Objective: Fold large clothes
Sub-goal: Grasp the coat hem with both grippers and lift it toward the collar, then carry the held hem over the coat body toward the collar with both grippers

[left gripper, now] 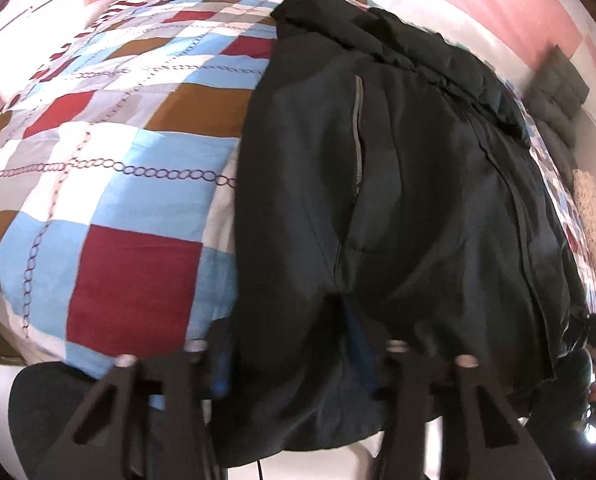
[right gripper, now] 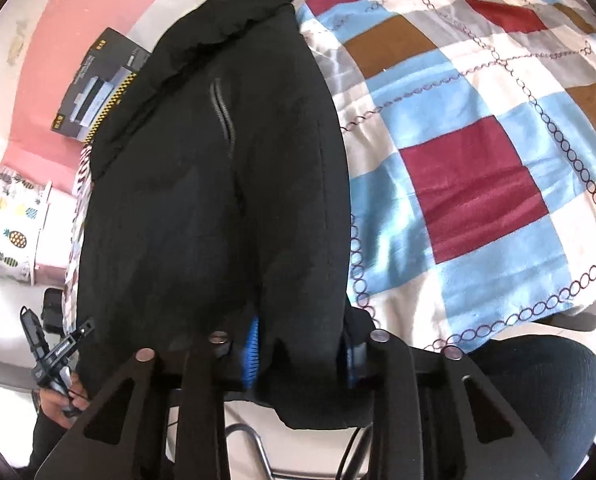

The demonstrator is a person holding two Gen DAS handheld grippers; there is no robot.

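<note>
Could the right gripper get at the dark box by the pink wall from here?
Probably not: the right gripper is clamped on the black jacket's hem, and the jacket's bulk lies between it and the box.

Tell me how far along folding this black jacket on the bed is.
Done: the black jacket already lies as a narrow strip on the checked quilt, sides seemingly folded in. In hand: the left gripper and right gripper both pinch its near hem, which hangs over the bed edge. Left: probably folding that hem up toward the collar.
</note>
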